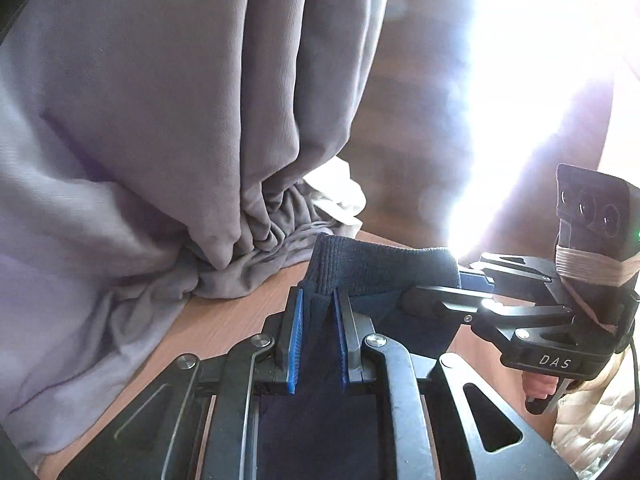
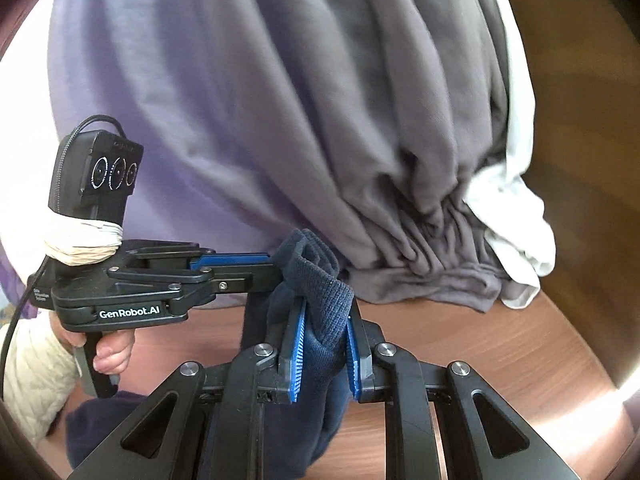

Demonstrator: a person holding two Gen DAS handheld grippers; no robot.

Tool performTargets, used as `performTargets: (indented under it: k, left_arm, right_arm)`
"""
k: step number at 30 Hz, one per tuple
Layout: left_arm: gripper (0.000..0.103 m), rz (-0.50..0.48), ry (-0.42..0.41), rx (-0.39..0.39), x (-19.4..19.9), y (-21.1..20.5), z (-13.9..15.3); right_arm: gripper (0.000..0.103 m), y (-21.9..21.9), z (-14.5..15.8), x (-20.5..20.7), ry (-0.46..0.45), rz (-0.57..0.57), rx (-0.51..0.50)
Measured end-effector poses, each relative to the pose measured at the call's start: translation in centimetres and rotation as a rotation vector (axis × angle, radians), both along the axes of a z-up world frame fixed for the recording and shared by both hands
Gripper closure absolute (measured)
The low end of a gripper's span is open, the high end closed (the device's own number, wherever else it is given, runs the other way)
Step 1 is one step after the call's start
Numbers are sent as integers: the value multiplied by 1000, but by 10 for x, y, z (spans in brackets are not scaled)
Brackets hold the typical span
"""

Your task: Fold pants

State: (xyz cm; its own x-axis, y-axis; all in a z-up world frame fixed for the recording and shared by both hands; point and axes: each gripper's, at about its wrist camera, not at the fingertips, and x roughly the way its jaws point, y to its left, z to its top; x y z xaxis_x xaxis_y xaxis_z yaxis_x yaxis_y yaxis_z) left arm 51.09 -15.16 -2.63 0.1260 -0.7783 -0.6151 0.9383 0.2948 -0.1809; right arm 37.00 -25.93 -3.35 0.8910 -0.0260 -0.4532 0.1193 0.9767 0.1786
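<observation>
Blue pads (image 1: 294,344) of your left hand-held gripper (image 1: 317,342) are pinching the ribbed edge of the navy pants (image 1: 360,268), with cloth bunching between both fingers. Your right hand-held gripper (image 2: 324,354) is pinching the same pants (image 2: 320,292) just beside it; in the right view both grippers are meeting at one ribbed band. Pants are hanging from the two grips down over the wooden table (image 2: 500,344). Behind them, a heap of grey cloth (image 1: 160,120) is resting on the table, and a white cloth (image 2: 516,208) is touching its right side. Strong glare is washing out the left view's upper right.
</observation>
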Motion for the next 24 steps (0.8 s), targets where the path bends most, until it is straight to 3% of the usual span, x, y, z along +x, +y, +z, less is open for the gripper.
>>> performTargets:
  k: [14,24]
  left_arm:
    - [88,28,-27,-69,-36,115,37]
    - [88,124,18,-61,-51,201,17]
  right_arm:
    - [84,119,51,-56,-65,22,-111]
    - [84,217,40,-74,-42,131,-184]
